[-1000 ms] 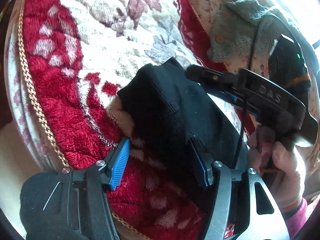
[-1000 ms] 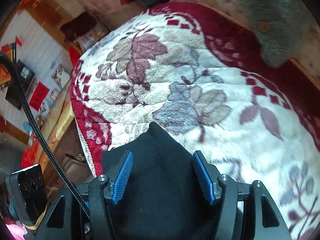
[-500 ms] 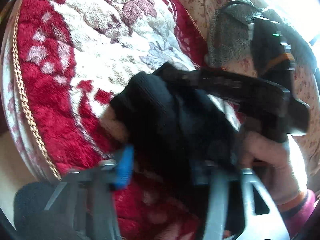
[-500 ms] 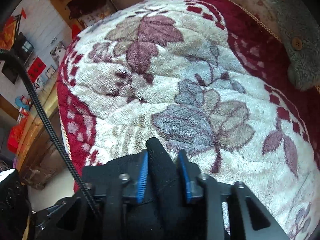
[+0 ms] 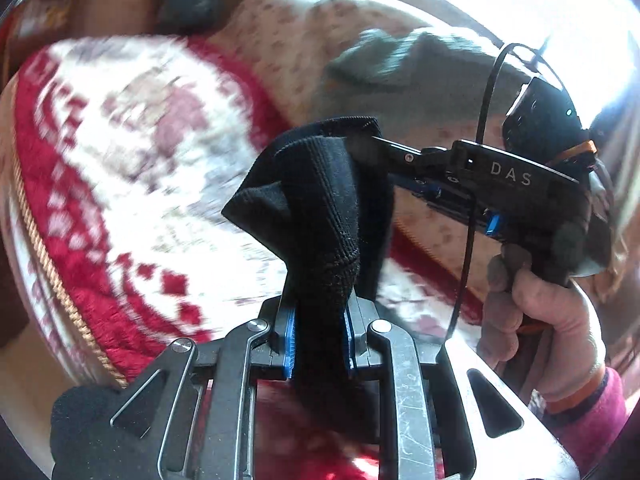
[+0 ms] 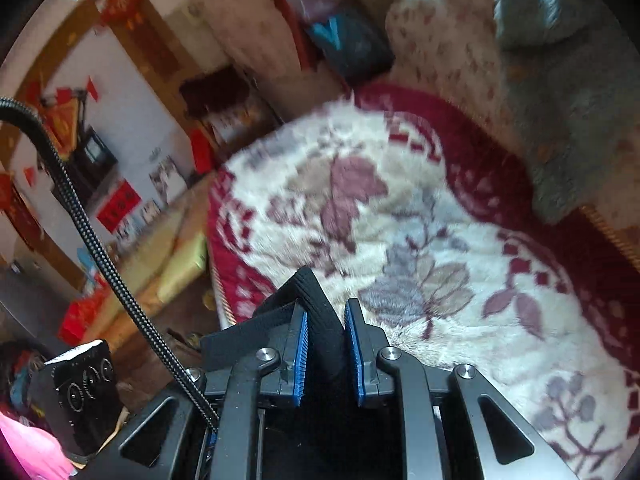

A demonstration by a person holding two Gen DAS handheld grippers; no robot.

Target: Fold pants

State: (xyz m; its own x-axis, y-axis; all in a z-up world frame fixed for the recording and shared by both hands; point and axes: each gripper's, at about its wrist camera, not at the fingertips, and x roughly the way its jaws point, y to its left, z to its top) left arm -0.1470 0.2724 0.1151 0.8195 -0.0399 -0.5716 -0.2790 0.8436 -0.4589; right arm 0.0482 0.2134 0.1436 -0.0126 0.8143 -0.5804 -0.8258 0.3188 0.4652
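Black ribbed knit pants (image 5: 320, 208) hang bunched in the air above the plush red and cream floral blanket (image 5: 120, 168), pinched at two spots. The left gripper (image 5: 320, 332) has its blue-padded jaws drawn narrow on a thick fold of the fabric. The right gripper (image 6: 325, 344) comes in from the side, jaws clamped on the ribbed waistband edge, a bare hand (image 5: 536, 320) wrapped round its handle. A grey fleece garment (image 6: 560, 80) lies on the beige spotted cover (image 6: 440, 40) beyond.
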